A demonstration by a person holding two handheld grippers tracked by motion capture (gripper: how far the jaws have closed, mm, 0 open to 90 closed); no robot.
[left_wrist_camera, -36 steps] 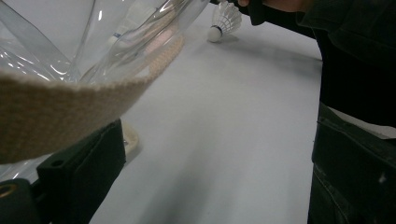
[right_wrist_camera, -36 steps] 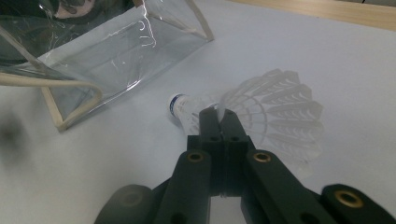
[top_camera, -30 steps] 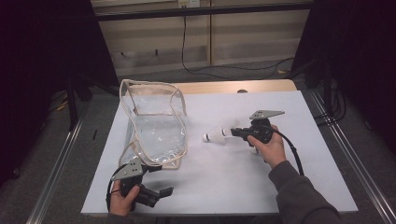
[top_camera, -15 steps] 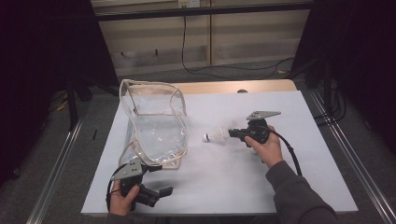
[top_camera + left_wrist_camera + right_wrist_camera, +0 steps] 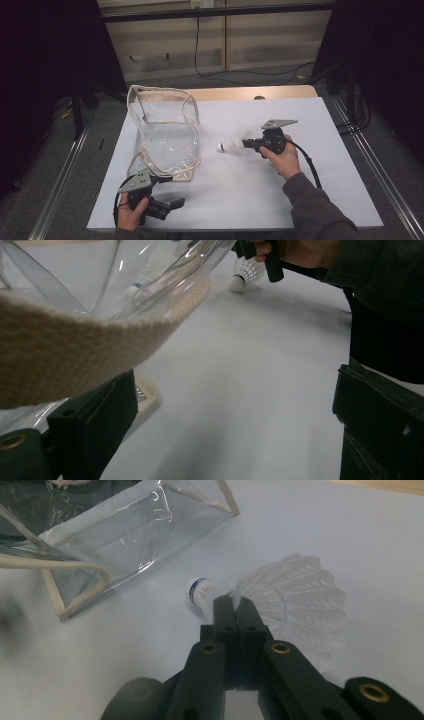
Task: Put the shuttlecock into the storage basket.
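Lab-like recording bay, white-topped table, dark curtains, floor rails, trailing cables

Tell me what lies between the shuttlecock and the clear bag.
Nothing visible: only bare white table separates the shuttlecock, pinched in the right gripper, from the clear bag. The left gripper sits near the bag's front corner, off that line.

A white sheet covers the desk. Bare wood shows along its far edge. Cables trail across the floor behind.
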